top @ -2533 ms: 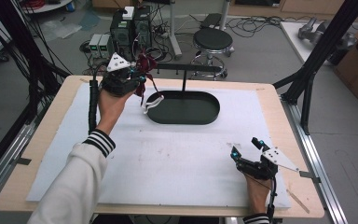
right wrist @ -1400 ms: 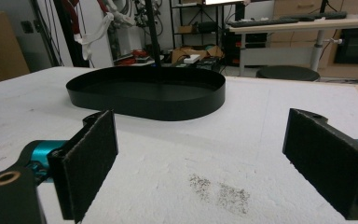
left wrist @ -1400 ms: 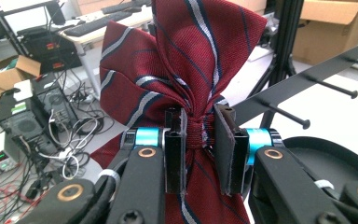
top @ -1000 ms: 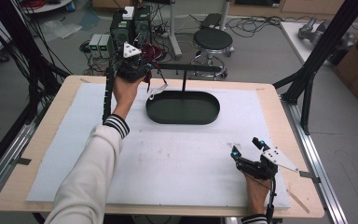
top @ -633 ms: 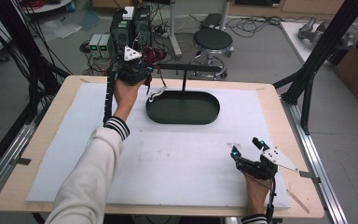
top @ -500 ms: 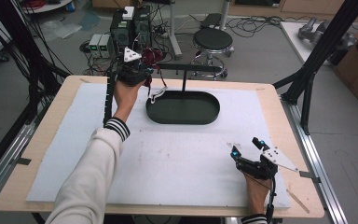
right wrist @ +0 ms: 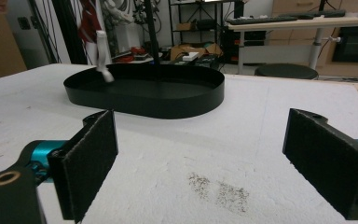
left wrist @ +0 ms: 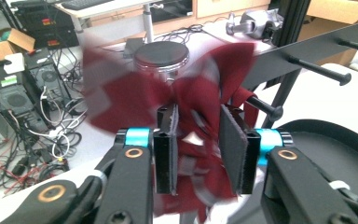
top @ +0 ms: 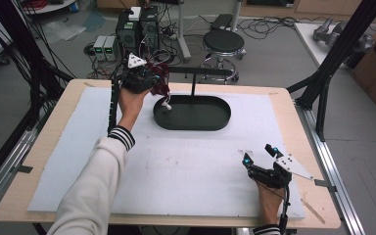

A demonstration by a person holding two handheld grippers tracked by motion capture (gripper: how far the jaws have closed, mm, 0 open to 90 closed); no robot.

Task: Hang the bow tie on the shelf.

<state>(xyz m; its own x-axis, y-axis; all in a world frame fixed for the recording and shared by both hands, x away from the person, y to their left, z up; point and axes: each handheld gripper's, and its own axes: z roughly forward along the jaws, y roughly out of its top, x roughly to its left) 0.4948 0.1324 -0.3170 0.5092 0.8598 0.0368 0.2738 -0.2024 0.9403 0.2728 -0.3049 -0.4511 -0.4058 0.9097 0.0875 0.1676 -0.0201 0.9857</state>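
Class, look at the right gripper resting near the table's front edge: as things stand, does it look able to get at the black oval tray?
Probably yes. The right gripper sits open, and bare white mat lies between it and the black oval tray. The left gripper with its red cloth is at the tray's far-left end.

Dark-red cloth [left wrist: 200, 116] against rack peg [left wrist: 265, 108]

The red cloth [left wrist: 200, 107] between the left tongs [left wrist: 198, 154] looks soft and matt. The oval tray [top: 192, 113] is smooth black with a dull sheen. A rough white sheet [top: 186, 166] covers the pale wooden bench [top: 293, 112]. The right tongs [right wrist: 205, 163] have coarse, matt black pads [right wrist: 93, 154].
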